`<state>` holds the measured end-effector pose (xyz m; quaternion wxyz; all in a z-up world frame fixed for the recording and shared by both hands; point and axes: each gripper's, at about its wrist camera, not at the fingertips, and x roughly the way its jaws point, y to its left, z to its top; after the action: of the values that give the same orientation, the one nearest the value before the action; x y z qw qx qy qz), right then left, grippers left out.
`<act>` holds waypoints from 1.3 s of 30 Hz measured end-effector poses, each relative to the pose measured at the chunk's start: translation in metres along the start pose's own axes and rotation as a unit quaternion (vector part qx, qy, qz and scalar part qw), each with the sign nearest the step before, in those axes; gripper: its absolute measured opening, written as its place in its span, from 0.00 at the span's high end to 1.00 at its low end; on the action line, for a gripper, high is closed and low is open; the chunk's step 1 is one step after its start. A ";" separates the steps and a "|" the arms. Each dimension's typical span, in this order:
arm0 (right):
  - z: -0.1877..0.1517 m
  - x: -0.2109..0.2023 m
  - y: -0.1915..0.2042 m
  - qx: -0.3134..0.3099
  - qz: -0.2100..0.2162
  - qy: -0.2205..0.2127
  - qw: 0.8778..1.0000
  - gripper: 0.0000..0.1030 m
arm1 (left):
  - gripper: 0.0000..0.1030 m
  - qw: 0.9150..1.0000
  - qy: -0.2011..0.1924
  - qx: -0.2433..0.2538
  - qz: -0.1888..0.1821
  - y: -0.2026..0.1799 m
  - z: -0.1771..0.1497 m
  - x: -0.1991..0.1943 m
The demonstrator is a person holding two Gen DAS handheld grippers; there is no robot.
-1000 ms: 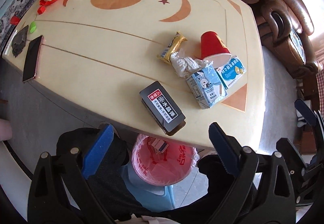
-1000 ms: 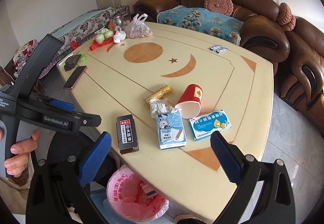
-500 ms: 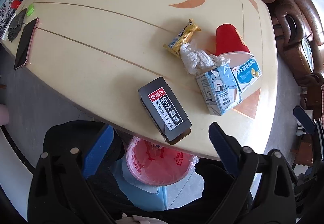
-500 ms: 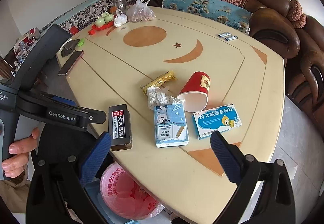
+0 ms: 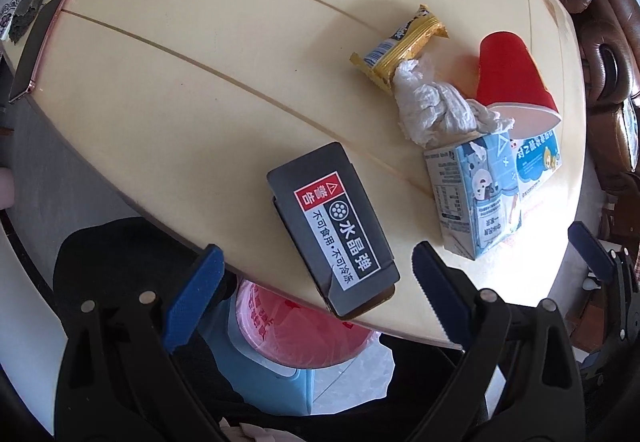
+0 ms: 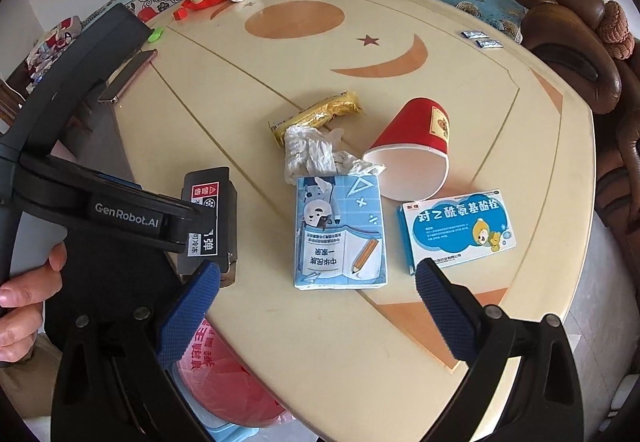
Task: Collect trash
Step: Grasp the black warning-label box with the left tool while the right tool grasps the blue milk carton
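- Litter left on surface [image 5: 200,90]: black box [image 5: 332,226], milk carton [image 5: 476,198], tissue [image 5: 432,110], wrapper [image 5: 400,46], red cup [image 5: 512,78], blue box [image 6: 456,226].
- Bin [image 5: 304,334] below edge, already part-filled.
- Left gripper [image 5: 316,294], right gripper [image 6: 316,302]: fingers wide, empty.

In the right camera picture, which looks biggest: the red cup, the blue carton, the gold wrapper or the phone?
1. Blue carton
2. Red cup, close behind it
3. Gold wrapper and phone: too alike to rank, and the phone lies farther away.
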<state>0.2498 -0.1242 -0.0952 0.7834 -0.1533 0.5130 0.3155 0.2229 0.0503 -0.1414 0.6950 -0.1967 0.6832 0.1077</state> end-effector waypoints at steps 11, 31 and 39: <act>0.006 0.042 -0.007 -0.010 0.007 0.026 1.000 0.07 | 0.10 0.999 0.029 -0.021 0.009 0.008 0.016 0.028; 0.004 0.084 -0.015 0.010 0.026 0.037 0.999 0.27 | 0.10 0.999 0.042 -0.027 0.022 0.006 0.020 0.045; 0.000 0.082 -0.016 0.027 0.010 0.024 0.999 0.36 | 0.36 0.999 0.034 -0.023 0.015 -0.001 0.015 0.037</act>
<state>0.2828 -0.1088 -0.1698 0.7718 -0.1343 0.5412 0.3055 0.2383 0.0513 -0.1779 0.6647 -0.2061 0.7067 0.1275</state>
